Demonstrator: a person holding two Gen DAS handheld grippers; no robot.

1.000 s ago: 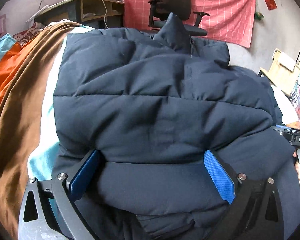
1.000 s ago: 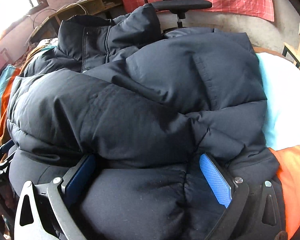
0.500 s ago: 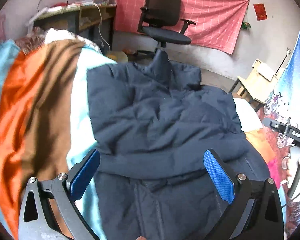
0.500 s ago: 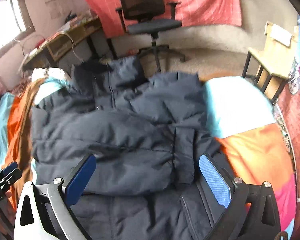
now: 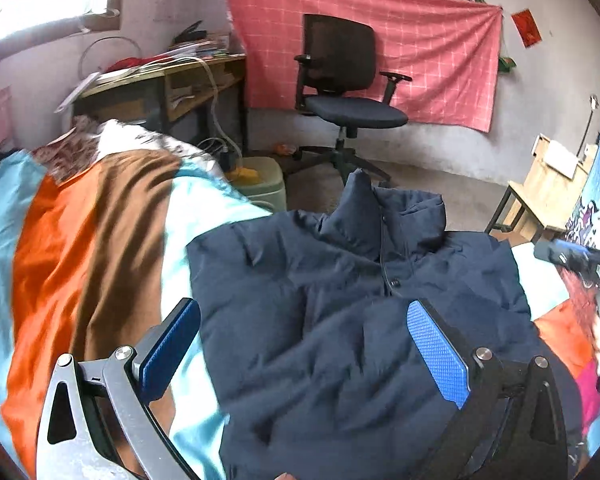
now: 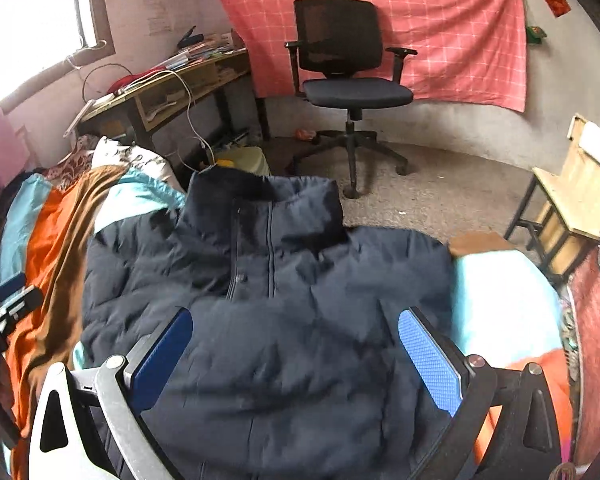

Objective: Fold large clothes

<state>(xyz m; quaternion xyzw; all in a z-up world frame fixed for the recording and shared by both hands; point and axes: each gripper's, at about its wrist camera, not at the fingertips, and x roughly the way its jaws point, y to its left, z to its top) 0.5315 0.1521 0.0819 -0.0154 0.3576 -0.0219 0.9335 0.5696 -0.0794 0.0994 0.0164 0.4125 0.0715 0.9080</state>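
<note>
Lived-in bedroom in a home. A bed under a striped orange, brown and turquoise cover [image 5: 80,248] filled the foreground. A cluttered wooden desk [image 6: 172,88] stood by a bright window [image 6: 32,20]. A black mesh swivel office chair [image 6: 348,80] sat before a pink checked cloth [image 6: 440,20] on rough plaster. Bare concrete floor [image 6: 440,184].

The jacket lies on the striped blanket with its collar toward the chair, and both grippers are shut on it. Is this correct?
Not quite. Both wrist views show each gripper with jaws wide open above the jacket, gripping nothing. The rest holds: it lies on the striped blanket, collar toward the chair.
</note>
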